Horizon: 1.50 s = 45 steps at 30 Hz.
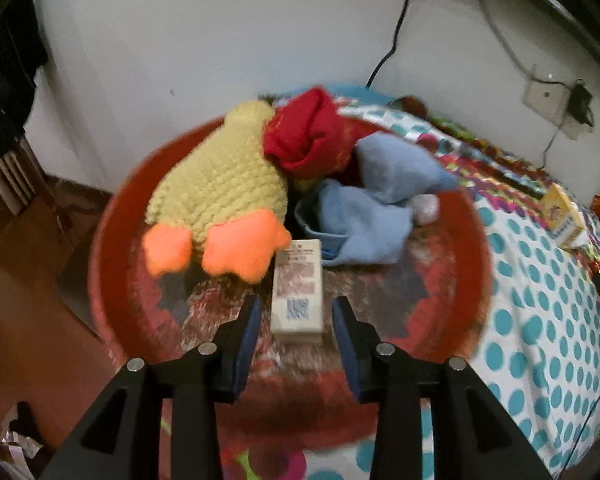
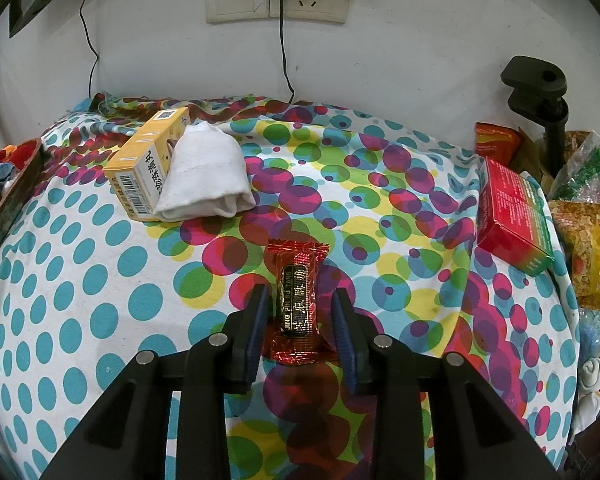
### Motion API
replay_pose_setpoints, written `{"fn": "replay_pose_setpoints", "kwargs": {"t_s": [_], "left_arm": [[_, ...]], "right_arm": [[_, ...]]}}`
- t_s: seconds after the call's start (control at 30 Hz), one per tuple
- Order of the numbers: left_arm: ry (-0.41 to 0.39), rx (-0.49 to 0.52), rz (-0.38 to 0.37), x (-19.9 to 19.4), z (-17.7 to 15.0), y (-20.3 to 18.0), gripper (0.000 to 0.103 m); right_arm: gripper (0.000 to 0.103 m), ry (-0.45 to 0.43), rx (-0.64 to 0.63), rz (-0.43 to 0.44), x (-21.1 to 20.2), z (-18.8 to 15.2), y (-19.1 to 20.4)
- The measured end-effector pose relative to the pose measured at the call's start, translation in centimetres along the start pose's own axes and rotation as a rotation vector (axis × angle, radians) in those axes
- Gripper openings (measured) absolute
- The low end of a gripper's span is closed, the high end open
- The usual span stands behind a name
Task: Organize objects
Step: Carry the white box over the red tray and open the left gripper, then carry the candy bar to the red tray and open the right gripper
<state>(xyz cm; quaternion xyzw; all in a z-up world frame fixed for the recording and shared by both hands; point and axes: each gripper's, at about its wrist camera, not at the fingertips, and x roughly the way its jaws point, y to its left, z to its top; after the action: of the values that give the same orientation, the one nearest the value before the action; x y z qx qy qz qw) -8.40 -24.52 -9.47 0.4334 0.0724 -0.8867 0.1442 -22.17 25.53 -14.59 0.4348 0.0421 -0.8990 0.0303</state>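
A cream box [image 1: 298,292] with a printed code lies flat on the floor of the red basin [image 1: 112,264]. My left gripper [image 1: 297,312] is open around the box's near end, with a gap on each side. Behind the box lie a yellow knitted duck [image 1: 220,188], a red cloth [image 1: 304,136] and a blue cloth [image 1: 364,208]. In the right wrist view a red candy [image 2: 298,300] in a foil wrapper lies on the dotted cloth [image 2: 80,300]. My right gripper [image 2: 301,300] straddles it, and its pads stand slightly off the wrapper.
A yellow box [image 2: 148,164] and a rolled white sock [image 2: 204,176] lie at the back left, a red box [image 2: 512,220] at the right edge beside snack bags [image 2: 592,240]. A black clamp [image 2: 540,92] stands at the far right, and cables [image 2: 284,60] hang down the wall.
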Motion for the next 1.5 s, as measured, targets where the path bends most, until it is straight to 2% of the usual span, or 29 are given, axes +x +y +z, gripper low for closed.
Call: {"fn": "replay_pose_setpoints", "kwargs": {"t_s": [0.17,0.27,0.33,0.4,0.57,0.63,0.8,0.97,1.1,1.23,1.33,1.43,1.5], "left_arm": [[-0.098,0.02,-0.022,-4.8,-3.0,-2.0,0.048],[-0.135,0.035,-0.042,-6.7,-4.8,-3.0,0.048],[-0.159,0.067,-0.02,-7.7,-6.0,-3.7,0.049],[-0.164,0.08,-0.009,-8.0,-7.0,-4.1,0.049],[-0.139,0.072,-0.051,-7.8,-8.9,-3.9,0.049],[-0.146,0.078,-0.044,-7.9,-9.4,-3.8,0.049],[-0.162,0.096,-0.043,-8.5,-9.5,-3.4,0.049],[-0.146,0.095,-0.055,-8.4,-9.6,-3.1,0.049],[-0.133,0.091,-0.048,-8.3,-9.6,-2.7,0.049],[-0.14,0.089,-0.031,-8.4,-9.5,-2.3,0.049],[-0.13,0.067,-0.038,-8.3,-9.4,-1.7,0.049],[-0.134,0.058,-0.004,-8.3,-9.2,-0.9,0.049],[-0.135,0.035,-0.017,-8.4,-9.1,-0.3,0.049]], "right_arm": [[0.031,0.0,0.003,0.015,0.1,0.0,-0.1],[0.025,-0.002,0.015,0.039,0.1,0.0,-0.5],[0.022,-0.003,0.004,0.032,0.0,0.0,-0.2],[0.022,-0.003,-0.006,0.023,0.0,0.1,0.0],[0.021,-0.005,-0.011,0.013,-0.1,0.1,0.2],[0.021,-0.006,-0.022,0.004,-0.2,0.0,0.5],[0.021,0.006,-0.031,-0.014,-0.8,-0.1,1.4],[0.021,-0.007,-0.038,0.014,-2.8,0.1,3.2],[0.021,-0.009,-0.076,0.047,-4.2,-0.1,5.9],[0.021,-0.012,-0.125,0.122,-5.4,0.0,9.8],[0.021,-0.016,-0.195,0.189,-6.1,0.4,14.5],[0.021,-0.017,-0.244,0.265,-6.8,1.2,19.1],[0.021,-0.022,-0.26,0.315,-7.4,1.8,21.8]]}}
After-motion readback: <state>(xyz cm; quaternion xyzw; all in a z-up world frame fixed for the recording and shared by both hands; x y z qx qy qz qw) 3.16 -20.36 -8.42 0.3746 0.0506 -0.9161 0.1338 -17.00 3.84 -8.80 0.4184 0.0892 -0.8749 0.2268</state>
